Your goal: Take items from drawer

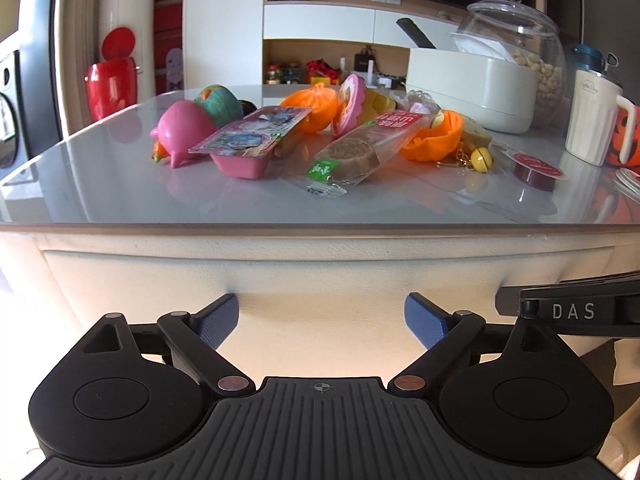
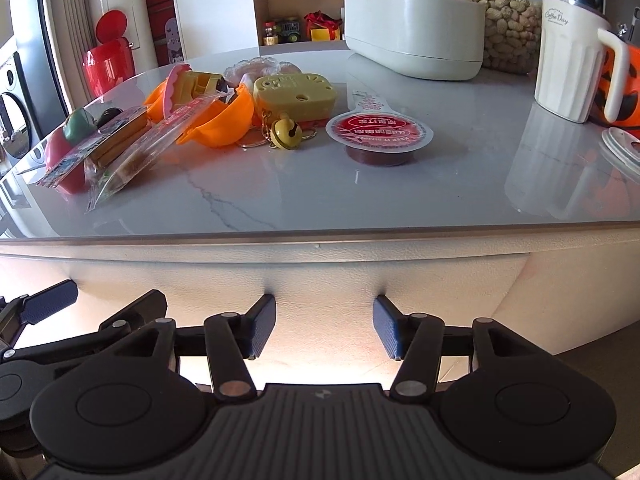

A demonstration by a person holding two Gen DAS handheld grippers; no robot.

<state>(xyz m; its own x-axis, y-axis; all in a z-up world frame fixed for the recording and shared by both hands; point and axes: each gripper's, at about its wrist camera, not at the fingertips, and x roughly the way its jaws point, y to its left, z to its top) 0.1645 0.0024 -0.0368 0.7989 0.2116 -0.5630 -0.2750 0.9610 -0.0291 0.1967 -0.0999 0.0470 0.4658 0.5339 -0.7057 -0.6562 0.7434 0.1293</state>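
The cream drawer front (image 1: 320, 276) under the marble tabletop (image 1: 120, 184) looks closed, and both grippers press against it. My left gripper (image 1: 322, 320) is open with nothing between its blue pads. My right gripper (image 2: 324, 326) is open too, fingertips touching the drawer front (image 2: 320, 280). On the tabletop lie a pink pig toy (image 1: 182, 130), a pink snack tray (image 1: 248, 140), a wrapped cookie pack (image 1: 356, 152), orange capsule halves (image 2: 218, 124), a yellow keychain box (image 2: 294, 94), a yellow bell (image 2: 285, 133) and a red-lidded sauce cup (image 2: 378, 136).
A white tissue box (image 2: 412, 36), a jar of peanuts (image 2: 508, 28), a white Coffee Day mug (image 2: 568, 64) and an orange tiger-striped object (image 2: 624, 92) stand at the back right. A red bin (image 1: 110, 84) stands beyond the table on the left. The other gripper shows at the frame edge (image 1: 576, 310).
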